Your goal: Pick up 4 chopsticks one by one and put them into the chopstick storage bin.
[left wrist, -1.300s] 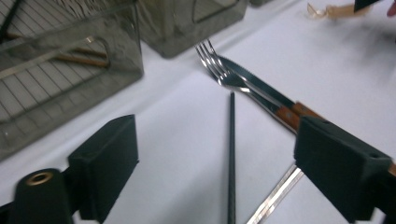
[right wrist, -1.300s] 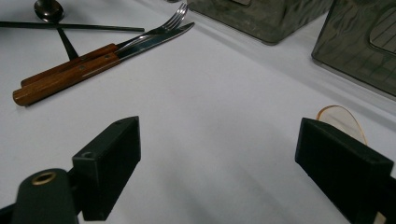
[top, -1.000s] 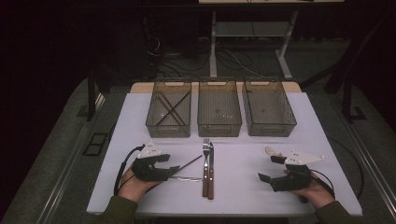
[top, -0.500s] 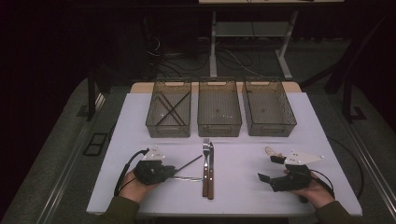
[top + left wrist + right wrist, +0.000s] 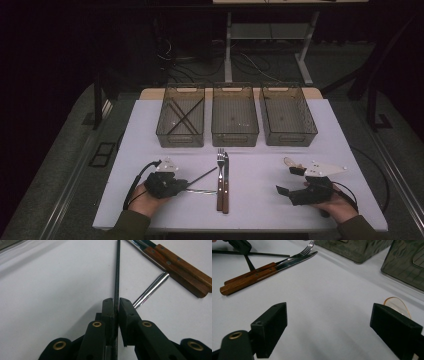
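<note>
My left gripper rests on the white table at the front left, shut on a thin black chopstick. In the left gripper view the chopstick runs straight out from between the closed jaws of my left gripper. A shiny metal rod lies just to the right of them. A wooden-handled fork and knife lie side by side in the middle. My right gripper sits at the front right, and the right gripper view shows my right gripper open with nothing between its jaws.
Three mesh bins stand in a row at the back: the left bin holds crossed black chopsticks, while the middle bin and right bin look bare. A translucent amber spoon lies by the right jaw.
My left gripper has shifted slightly toward the front edge of the table with the chopstick. The right gripper has stayed in place.
</note>
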